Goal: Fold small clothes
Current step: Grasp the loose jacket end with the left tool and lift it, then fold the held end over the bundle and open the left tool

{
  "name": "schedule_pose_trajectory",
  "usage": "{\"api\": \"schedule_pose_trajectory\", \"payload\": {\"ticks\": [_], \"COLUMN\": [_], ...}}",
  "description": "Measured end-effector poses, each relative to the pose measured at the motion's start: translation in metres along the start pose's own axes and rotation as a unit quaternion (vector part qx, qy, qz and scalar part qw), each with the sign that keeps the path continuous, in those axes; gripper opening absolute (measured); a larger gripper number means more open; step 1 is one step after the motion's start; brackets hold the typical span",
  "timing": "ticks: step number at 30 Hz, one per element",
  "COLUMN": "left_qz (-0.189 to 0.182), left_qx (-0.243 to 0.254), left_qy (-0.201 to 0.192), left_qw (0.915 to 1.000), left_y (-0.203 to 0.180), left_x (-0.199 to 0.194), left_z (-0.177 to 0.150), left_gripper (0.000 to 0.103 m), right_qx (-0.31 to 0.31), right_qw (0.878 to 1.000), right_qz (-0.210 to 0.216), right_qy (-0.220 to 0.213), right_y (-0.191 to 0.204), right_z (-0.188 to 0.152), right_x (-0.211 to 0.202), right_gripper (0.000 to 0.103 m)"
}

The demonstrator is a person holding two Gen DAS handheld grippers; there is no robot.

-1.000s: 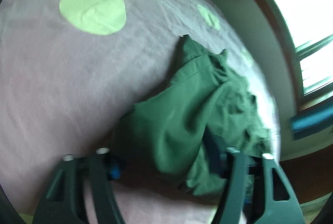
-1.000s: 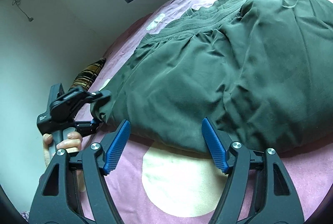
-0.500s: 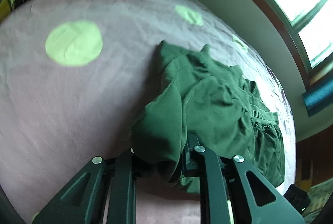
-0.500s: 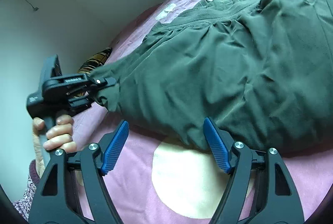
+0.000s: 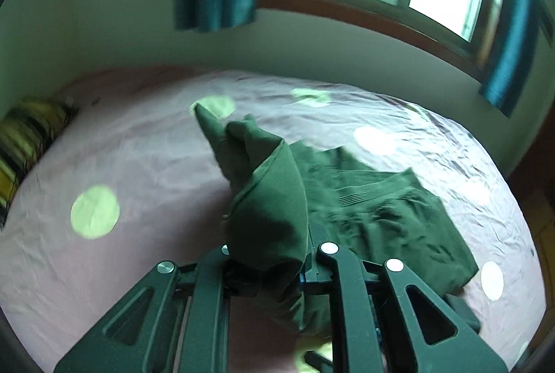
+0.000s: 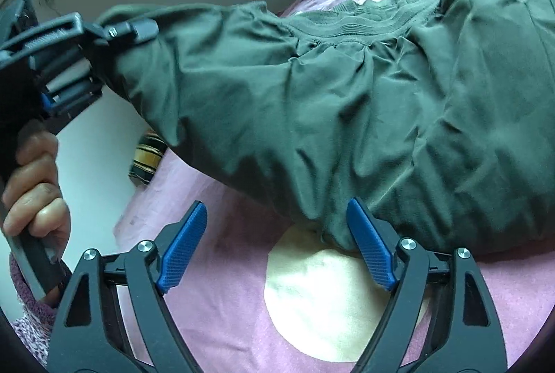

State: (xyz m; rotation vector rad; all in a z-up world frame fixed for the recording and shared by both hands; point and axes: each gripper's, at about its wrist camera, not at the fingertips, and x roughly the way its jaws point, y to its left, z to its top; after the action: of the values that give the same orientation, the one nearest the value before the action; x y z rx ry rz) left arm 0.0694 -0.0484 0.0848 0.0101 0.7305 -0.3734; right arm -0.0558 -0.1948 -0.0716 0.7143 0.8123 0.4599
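We clamp left gripper (image 6: 104, 29) on shorts (image 6: 347, 102) corner, lifted off bed (image 6: 225, 321) for folding over. Right gripper (image 6: 274, 255) jaws opening, nothing pinched, hem just ahead.

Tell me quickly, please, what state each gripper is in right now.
Left gripper: closed on a bunched edge of the green garment, lifted off the bed.
Right gripper: fingers opening, holding nothing; the garment's lower edge lies between them.

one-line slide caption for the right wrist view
Right gripper opening over the pink bedsheet at the green garment's near edge, while the left gripper lifts its pinched corner.
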Motion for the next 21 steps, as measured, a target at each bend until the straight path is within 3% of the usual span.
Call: {"api": "schedule_pose_trajectory", "payload": {"ticks": [6,14,21], "left_qz": [0.001,-0.003,-0.007], "left_qx": [0.07,0.124,0.171], "left_qy": [-0.022,-0.031,-0.016], "left_qw": [0.9973,0.9918,0.9852], "left_y": [-0.059,-0.116,-0.174], "left_x": [-0.004,0.006,0.029], "left_z": [0.001,-0.014,-0.042], "left_gripper": [0.014,0.014,0.014], "right_qx": [0.07,0.088,0.116], "right_qw": [0.996,0.995,0.991], "right_qz": [0.045,0.0,-0.011], "right_qy": [-0.009,-0.047,-0.068], "right_y": [-0.028,-0.071,-0.105], "right_z": [0.004,-0.008,-0.026], "right_x": [-0.028,-0.112,-0.164], "right_gripper": [0.082,0.082,0.082]}}
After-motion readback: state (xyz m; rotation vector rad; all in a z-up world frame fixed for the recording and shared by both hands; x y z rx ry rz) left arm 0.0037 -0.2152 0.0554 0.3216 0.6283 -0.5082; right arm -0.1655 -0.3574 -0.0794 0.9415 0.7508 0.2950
